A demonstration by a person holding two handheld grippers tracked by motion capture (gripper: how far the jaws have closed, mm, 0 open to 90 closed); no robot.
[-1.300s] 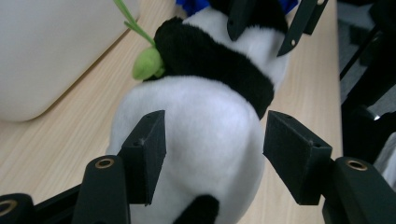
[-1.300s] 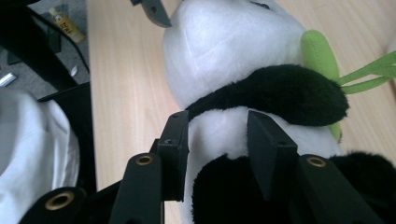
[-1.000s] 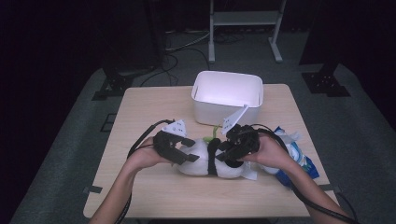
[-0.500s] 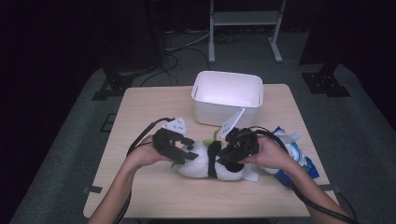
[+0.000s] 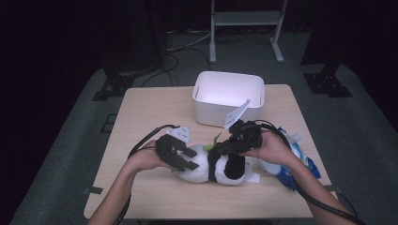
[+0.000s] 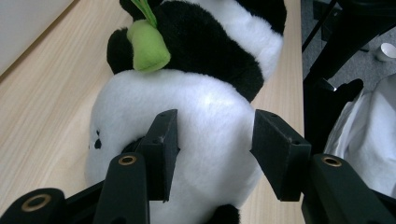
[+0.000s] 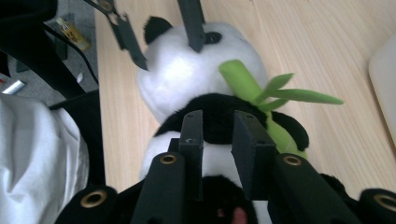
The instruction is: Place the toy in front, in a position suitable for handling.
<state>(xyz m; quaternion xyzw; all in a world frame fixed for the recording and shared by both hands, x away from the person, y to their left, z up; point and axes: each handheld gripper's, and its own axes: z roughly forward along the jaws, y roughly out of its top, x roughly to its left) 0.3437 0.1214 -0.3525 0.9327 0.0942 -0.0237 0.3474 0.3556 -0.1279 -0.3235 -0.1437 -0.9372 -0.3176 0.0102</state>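
Note:
A black and white plush panda (image 5: 202, 165) with a green bamboo sprig (image 7: 243, 81) lies on its side on the wooden table (image 5: 150, 112). My left gripper (image 5: 189, 159) has its jaws around the white head (image 6: 210, 121); they have just been closing, and both pads dent the fur. My right gripper (image 5: 224, 148) comes from the other side onto the black and white body (image 7: 215, 121). Its jaws have also just been closing and now pinch a fold of black plush between nearly touching pads. In the right gripper view the left gripper's fingers (image 7: 192, 28) rest on the head.
A white bin (image 5: 211, 115) stands behind the panda at the table's far middle, with a white tag (image 5: 237, 114) leaning at its front. A blue and white package (image 5: 295, 161) lies under my right forearm near the right edge. Black cables trail from both grippers.
Both grippers' jaws have narrowed onto the panda, the left on its head, the right on its body. Both hands have stayed nearly in place.

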